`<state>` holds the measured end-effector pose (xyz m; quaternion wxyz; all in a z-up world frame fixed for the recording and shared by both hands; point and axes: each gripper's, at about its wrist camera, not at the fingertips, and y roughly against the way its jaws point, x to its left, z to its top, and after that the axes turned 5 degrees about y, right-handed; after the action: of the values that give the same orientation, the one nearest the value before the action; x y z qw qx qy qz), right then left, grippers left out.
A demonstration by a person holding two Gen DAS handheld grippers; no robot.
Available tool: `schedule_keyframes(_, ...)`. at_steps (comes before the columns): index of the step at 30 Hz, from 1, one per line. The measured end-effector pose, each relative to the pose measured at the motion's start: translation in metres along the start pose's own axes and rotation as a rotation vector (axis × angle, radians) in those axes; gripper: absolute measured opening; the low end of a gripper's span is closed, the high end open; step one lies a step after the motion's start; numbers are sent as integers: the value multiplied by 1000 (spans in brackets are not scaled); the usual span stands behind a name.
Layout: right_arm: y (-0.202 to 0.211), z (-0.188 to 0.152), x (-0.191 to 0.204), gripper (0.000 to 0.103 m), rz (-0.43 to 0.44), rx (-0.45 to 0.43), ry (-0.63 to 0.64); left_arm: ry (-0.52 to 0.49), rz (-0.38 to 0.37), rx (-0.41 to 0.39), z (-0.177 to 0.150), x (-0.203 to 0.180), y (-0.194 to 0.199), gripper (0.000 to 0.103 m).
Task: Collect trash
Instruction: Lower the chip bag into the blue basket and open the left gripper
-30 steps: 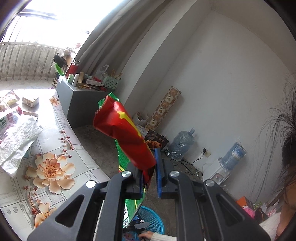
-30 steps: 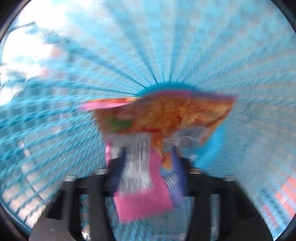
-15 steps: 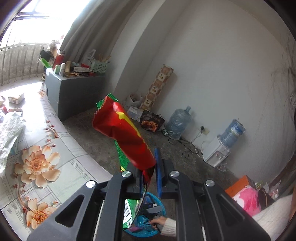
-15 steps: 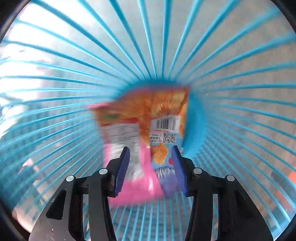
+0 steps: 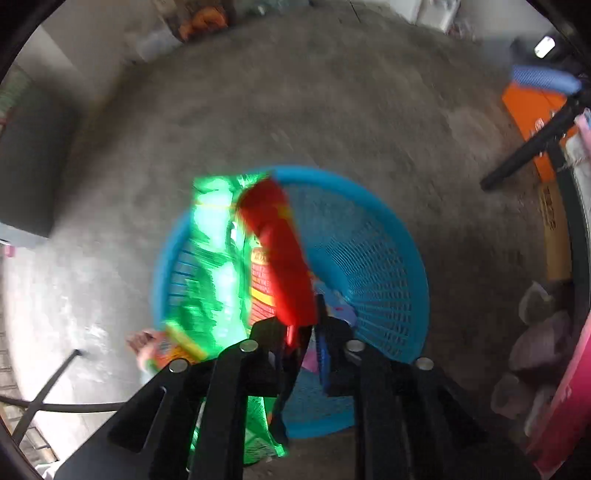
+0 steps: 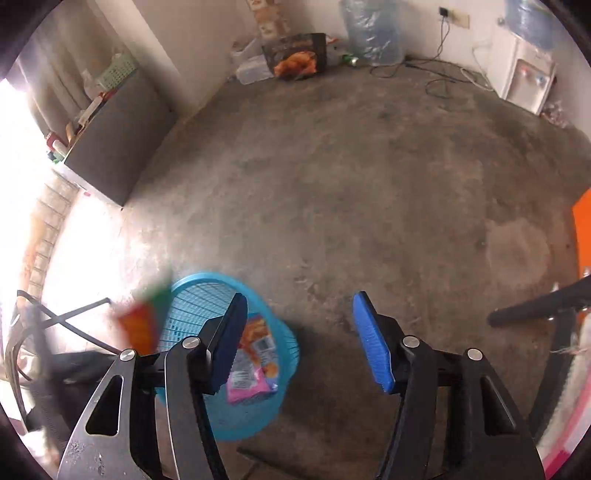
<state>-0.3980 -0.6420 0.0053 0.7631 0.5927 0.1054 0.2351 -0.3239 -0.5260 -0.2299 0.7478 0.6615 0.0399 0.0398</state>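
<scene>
My left gripper is shut on a red wrapper, with a green wrapper bunched beside it. It holds them right above the blue mesh trash basket on the floor. My right gripper is open and empty, raised above the floor to the right of the basket. An orange and pink snack wrapper lies inside the basket. The red and green wrappers show blurred at the basket's left rim in the right wrist view.
Bare concrete floor all around. A dark cabinet stands at the left wall. Water jugs, a dispenser and cables line the far wall. An orange box and black stand legs are at the right.
My left gripper swung from facing the room down over the basket with the wrappers. My right gripper opened wide, left the orange and pink wrapper in the basket and rose out.
</scene>
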Motion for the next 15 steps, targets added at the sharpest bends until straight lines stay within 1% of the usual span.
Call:
schedule_keyframes(1,0,1,-4,57,5,6,-11,18,-19,33,5,2,-21,20)
schedule_keyframes(2,-6,0,-8,57,8,12,-22,59,-48,83,8,7,-38,38)
schedule_keyframes(3,-3,-14,-34,57,12,13,-33,121,-104,130,10,17,-47,51)
schedule_keyframes(4,8,-19,-42,57,18,14,-38,214,-186,134,9,32,-46,51)
schedule_keyframes(5,2,-22,-43,57,21,14,-35,301,-295,121,7,48,-39,57)
schedule_keyframes(6,3,-23,-41,57,22,12,-24,374,-409,118,3,61,-31,66)
schedule_keyframes(7,8,-26,-43,57,20,8,-10,434,-508,118,-1,73,-21,67)
schedule_keyframes(8,4,-26,-37,57,17,6,13,471,-581,109,-7,82,-8,67)
schedule_keyframes(9,-6,-26,-28,57,18,5,48,480,-618,78,-13,88,9,67)
schedule_keyframes(11,-18,-26,-7,57,30,28,125,453,-578,-36,-26,94,56,67)
schedule_keyframes(13,-46,-34,21,57,63,101,217,403,-507,-158,-45,94,106,67)
schedule_keyframes(15,-80,-47,48,57,89,202,321,386,-439,-258,-61,93,155,66)
